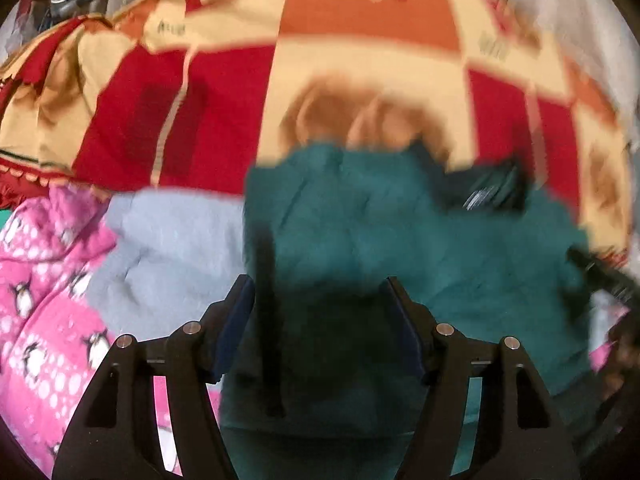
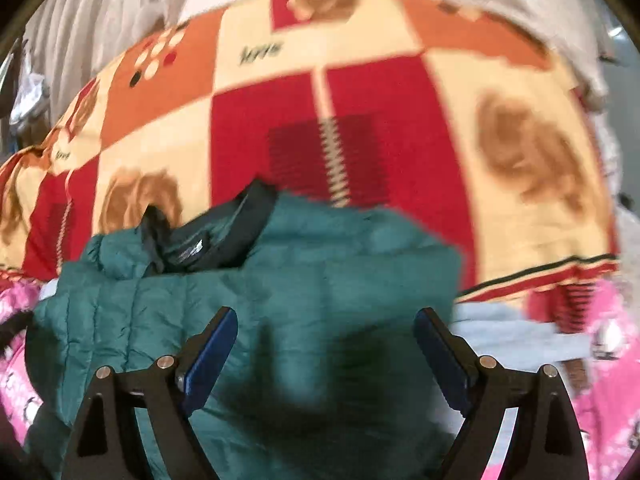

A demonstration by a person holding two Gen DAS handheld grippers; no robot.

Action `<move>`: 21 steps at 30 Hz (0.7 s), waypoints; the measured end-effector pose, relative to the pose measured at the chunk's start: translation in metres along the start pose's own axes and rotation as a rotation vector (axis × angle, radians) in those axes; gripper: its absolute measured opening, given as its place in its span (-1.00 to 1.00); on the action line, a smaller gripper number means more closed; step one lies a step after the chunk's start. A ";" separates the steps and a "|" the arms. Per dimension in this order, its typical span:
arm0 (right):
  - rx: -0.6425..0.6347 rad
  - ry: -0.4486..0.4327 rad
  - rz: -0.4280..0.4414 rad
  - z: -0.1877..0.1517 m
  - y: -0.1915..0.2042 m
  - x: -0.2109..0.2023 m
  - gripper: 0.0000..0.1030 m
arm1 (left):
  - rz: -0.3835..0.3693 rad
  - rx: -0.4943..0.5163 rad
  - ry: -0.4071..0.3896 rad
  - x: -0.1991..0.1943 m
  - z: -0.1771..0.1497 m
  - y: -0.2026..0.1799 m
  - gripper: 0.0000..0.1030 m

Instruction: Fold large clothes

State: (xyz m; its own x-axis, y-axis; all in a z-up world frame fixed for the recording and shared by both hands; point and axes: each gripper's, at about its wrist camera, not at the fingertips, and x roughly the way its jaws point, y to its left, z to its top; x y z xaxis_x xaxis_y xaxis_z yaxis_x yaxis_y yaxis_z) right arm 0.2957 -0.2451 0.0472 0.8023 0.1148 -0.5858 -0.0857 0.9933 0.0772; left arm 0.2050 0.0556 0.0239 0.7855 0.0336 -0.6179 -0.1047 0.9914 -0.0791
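Note:
A teal quilted jacket point(image 1: 360, 208) lies on a bed, its black collar and label point(image 1: 488, 194) at the far right. My left gripper point(image 1: 317, 284) hovers low over it, open, with only the jacket's shadowed fabric below the gap. A dark narrow strip point(image 1: 266, 300) runs just inside the left finger, too blurred to identify. In the right wrist view the same jacket point(image 2: 320, 256) spreads below, with its collar point(image 2: 224, 236) at the far left. My right gripper point(image 2: 326, 314) stands wide open above the jacket's middle, pressing on nothing.
A red, cream and orange bear-print blanket point(image 1: 224, 112) point(image 2: 360, 112) covers the bed beyond the jacket. A pale blue-grey garment point(image 1: 168, 248) point(image 2: 512, 336) and pink penguin-print fabric point(image 1: 40, 320) point(image 2: 600, 360) lie beside it. White cloth point(image 2: 100, 32) hangs at the back.

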 end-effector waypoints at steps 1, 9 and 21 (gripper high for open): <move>-0.005 0.030 -0.016 -0.002 -0.002 0.012 0.71 | 0.024 -0.013 0.056 0.013 -0.005 0.003 0.29; 0.024 0.131 -0.028 -0.022 -0.020 0.051 0.84 | -0.117 -0.270 0.236 0.047 -0.020 0.040 0.90; 0.007 0.001 -0.046 0.001 0.011 -0.023 0.81 | 0.055 -0.080 -0.102 -0.044 0.009 0.003 0.85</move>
State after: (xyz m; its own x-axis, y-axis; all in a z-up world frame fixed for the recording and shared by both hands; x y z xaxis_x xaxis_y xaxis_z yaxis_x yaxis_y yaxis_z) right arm 0.2770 -0.2369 0.0618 0.8046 0.0694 -0.5897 -0.0447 0.9974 0.0564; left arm 0.1757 0.0587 0.0579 0.8346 0.1044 -0.5409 -0.1943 0.9745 -0.1118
